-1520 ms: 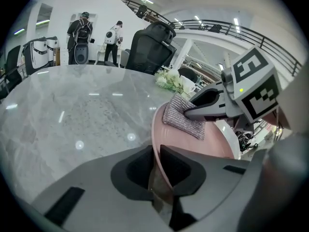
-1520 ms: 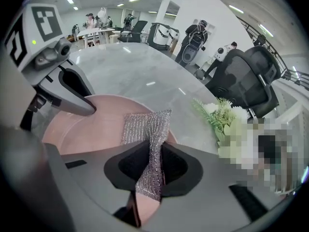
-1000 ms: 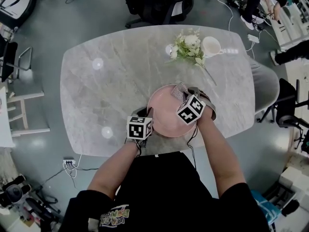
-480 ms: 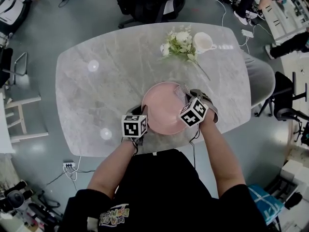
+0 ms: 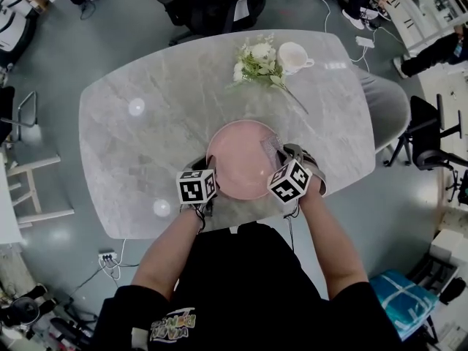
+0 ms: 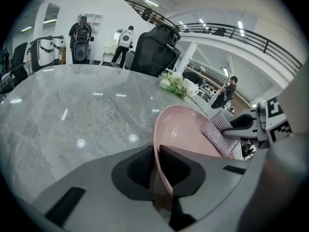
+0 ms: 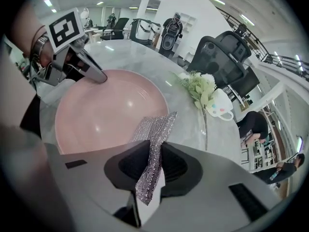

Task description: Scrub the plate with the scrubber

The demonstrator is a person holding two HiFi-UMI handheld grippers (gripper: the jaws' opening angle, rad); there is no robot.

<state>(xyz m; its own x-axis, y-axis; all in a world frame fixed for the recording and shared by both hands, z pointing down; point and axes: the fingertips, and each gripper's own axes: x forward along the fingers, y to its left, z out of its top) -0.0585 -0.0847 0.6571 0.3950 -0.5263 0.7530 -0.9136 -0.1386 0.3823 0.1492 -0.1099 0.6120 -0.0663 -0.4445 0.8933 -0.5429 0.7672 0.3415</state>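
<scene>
Scrubber [image 7: 157, 127] is pointing lengthwise from my clenched right gripper [image 7: 153, 153] over plate [image 7: 101, 110]; my left gripper [image 6: 157, 153], jaws just closing, is pinching plate's rim.

Marble tbl [image 5: 146, 145], grey flr [image 5: 58, 57] — office chairs [image 5: 212, 2]

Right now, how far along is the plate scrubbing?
Done: the left hand-held gripper has just been closing its jaws on the near rim of the pink plate, and the right hand-held gripper is clamped on the silvery scrubber. In hand: the scrubber is over the plate's right side. Left: the rest of the scrubbing; the plate shows no suds or dirt, so how much is covered cannot be told.
</scene>
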